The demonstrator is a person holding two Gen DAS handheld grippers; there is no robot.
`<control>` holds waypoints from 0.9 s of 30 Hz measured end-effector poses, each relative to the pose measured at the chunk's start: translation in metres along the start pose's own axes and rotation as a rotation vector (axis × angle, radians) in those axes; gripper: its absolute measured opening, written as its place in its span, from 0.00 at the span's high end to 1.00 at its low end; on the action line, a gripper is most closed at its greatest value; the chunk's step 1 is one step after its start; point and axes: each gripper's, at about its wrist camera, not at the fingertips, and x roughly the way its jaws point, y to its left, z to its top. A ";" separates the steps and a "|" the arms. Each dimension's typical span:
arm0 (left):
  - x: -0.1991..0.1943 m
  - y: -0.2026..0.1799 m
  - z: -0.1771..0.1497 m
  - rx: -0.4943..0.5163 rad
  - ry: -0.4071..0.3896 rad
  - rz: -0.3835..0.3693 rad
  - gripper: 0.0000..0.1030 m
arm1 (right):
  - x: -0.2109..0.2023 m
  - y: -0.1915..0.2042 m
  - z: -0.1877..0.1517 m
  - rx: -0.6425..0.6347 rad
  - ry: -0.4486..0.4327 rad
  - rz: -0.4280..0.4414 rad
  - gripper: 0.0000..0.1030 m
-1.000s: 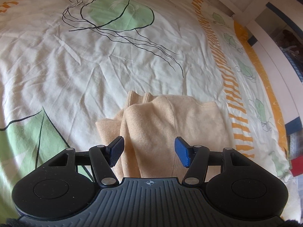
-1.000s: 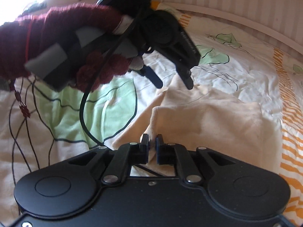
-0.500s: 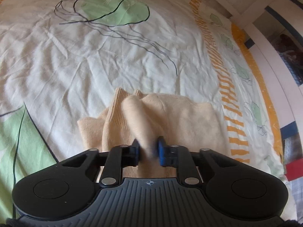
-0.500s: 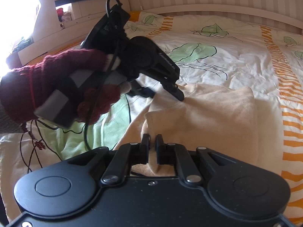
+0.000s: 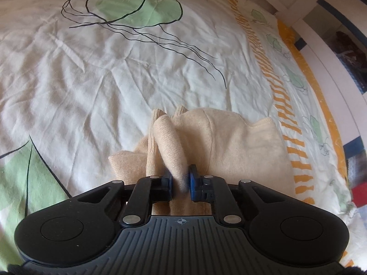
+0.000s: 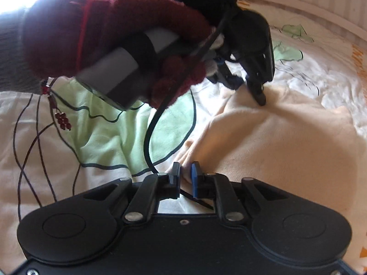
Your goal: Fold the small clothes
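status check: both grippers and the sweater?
Left gripper pinching cream sweater fold, jaws opening. Right gripper opening, sweater edge between pads. Black cable beside right gripper.

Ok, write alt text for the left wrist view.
The left gripper pinches a raised fold of a cream knit garment between its blue-padded fingers, which are opening slightly. The garment lies on a white bedspread printed with green jellyfish and orange stripes.
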 end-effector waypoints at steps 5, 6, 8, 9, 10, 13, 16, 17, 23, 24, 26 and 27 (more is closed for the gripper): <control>-0.019 0.011 0.006 -0.010 -0.051 0.024 0.81 | -0.034 -0.015 0.007 0.069 -0.079 0.029 0.76; -0.025 0.012 0.006 -0.008 -0.070 0.042 0.80 | -0.041 -0.021 0.009 0.099 -0.105 0.027 0.76; -0.037 0.015 0.004 -0.011 -0.119 0.072 0.80 | -0.047 -0.034 0.012 0.175 -0.152 0.018 0.76; -0.042 0.018 0.002 -0.020 -0.136 0.082 0.80 | -0.047 -0.041 0.014 0.208 -0.170 0.010 0.76; -0.048 0.020 -0.001 -0.029 -0.151 0.091 0.80 | -0.045 -0.048 0.016 0.239 -0.182 -0.008 0.76; -0.066 0.024 -0.011 -0.050 -0.193 0.137 0.80 | -0.024 -0.061 0.022 0.282 -0.165 -0.069 0.76; -0.081 0.019 -0.026 -0.040 -0.230 0.206 0.79 | 0.002 -0.061 0.026 0.266 -0.111 -0.084 0.77; -0.084 0.017 -0.031 -0.033 -0.241 0.226 0.78 | 0.009 -0.056 0.025 0.247 -0.090 -0.082 0.77; -0.104 -0.005 -0.065 -0.015 -0.294 0.336 0.74 | 0.001 -0.034 0.022 0.116 -0.075 -0.033 0.77; -0.106 -0.011 -0.069 -0.009 -0.299 0.350 0.74 | -0.005 -0.035 0.022 0.114 -0.079 -0.027 0.77; -0.111 -0.025 -0.078 0.008 -0.307 0.379 0.73 | -0.017 -0.042 0.022 0.109 -0.091 -0.040 0.77; -0.113 -0.033 -0.083 0.018 -0.309 0.393 0.72 | -0.025 -0.049 0.021 0.117 -0.098 -0.046 0.77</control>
